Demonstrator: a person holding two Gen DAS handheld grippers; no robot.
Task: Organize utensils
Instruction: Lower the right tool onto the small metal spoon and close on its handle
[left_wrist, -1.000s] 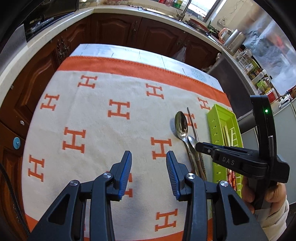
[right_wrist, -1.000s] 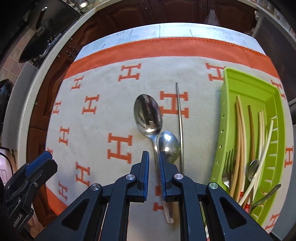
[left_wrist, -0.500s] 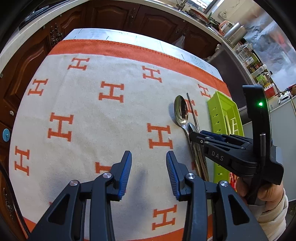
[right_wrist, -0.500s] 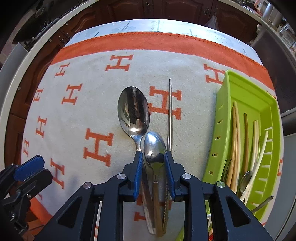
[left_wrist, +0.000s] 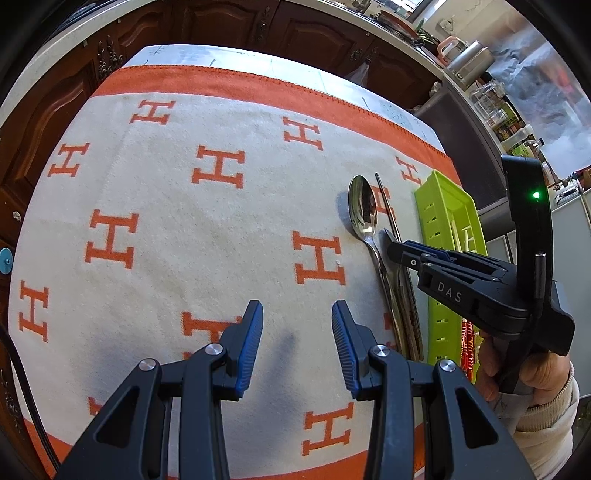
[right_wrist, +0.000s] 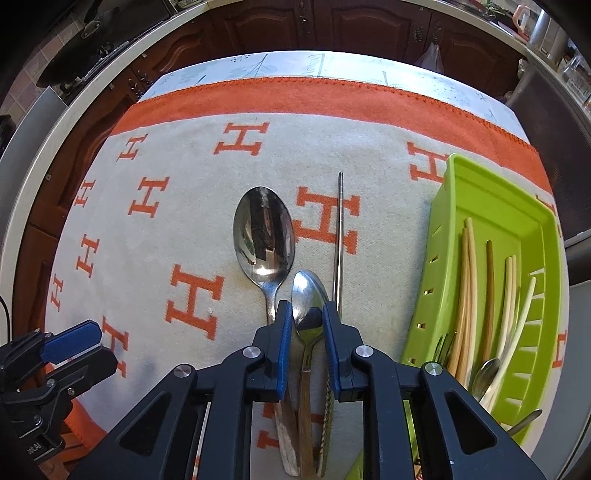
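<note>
A big steel spoon (right_wrist: 264, 236), a smaller spoon (right_wrist: 308, 291) and a single metal chopstick (right_wrist: 339, 236) lie side by side on the H-patterned cloth, left of a lime-green utensil tray (right_wrist: 436, 258). My right gripper (right_wrist: 306, 310) points down over the smaller spoon, one finger on each side where bowl meets handle. Its jaws are closing, and I see no firm press on the spoon. The left gripper (left_wrist: 295, 314) hovers open over bare cloth, left of the spoons (left_wrist: 364, 210), with nothing between its fingers. From the left wrist view the right gripper (left_wrist: 397, 245) hides the smaller spoon.
The tray holds several pale and wooden chopsticks (right_wrist: 467, 295), a fork and a spoon. The cloth (left_wrist: 166, 229) covers a table with dark wood cabinets (left_wrist: 314, 29) around it. A hand (left_wrist: 532, 373) holds the right gripper at the right edge.
The right gripper came down from behind the spoons onto the smaller spoon, spread its jaws around it and has narrowed them. The left gripper sank a little toward the cloth.
</note>
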